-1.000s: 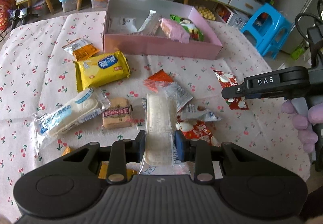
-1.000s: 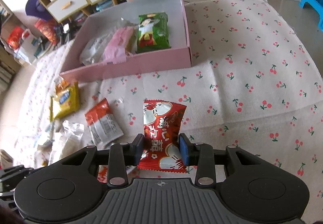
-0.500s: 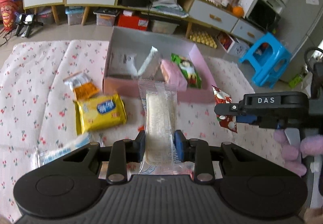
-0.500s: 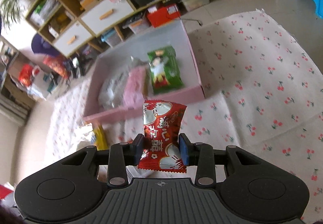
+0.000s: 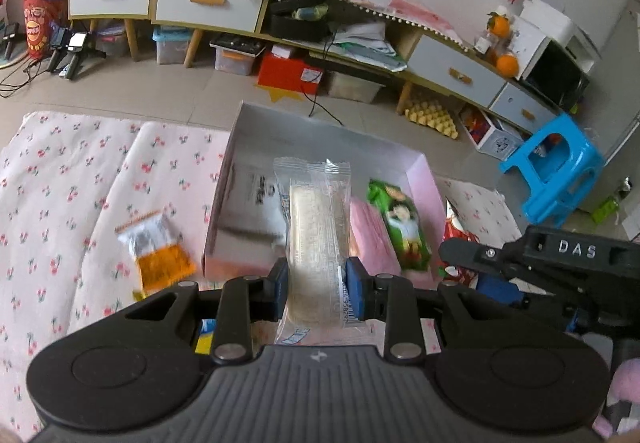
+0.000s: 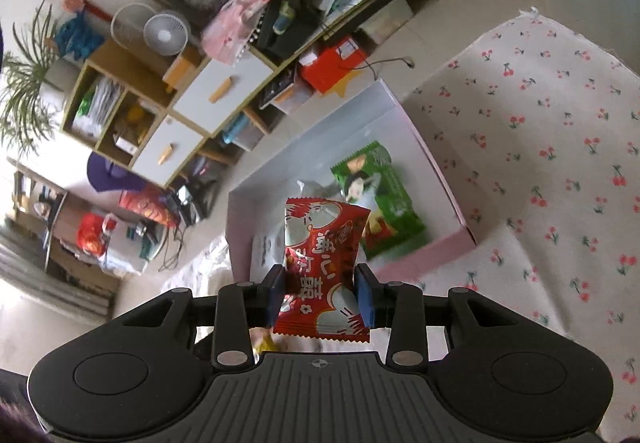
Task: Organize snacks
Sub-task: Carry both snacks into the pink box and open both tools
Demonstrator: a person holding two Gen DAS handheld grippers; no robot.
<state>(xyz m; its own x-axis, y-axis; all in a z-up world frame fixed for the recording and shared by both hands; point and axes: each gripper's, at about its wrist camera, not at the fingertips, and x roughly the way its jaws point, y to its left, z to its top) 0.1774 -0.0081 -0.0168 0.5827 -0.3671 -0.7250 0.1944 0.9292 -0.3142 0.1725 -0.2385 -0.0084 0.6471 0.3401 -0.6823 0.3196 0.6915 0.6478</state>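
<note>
From the left wrist I have the left gripper (image 5: pixel 317 289) clamped on a clear-wrapped wafer bar (image 5: pixel 314 239), raised over the near wall of the pink box (image 5: pixel 224 179). A green packet (image 5: pixel 402 229) and a pink packet (image 5: pixel 368 231) already lie inside; an orange packet (image 5: pixel 160 251) waits on the cherry cloth (image 5: pixel 60 183) by the box's left wall.

From the right wrist, my right gripper (image 6: pixel 320 297) pinches a red candy packet (image 6: pixel 320 263) above the box's near edge. I judge 2 drops are imminent, with more left.

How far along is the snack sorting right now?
Done: the green packet and pink packet lie in the pink box. In hand: the left tool grips a clear-wrapped biscuit, the right tool a red packet. Left: the orange packet on the cloth.
</note>
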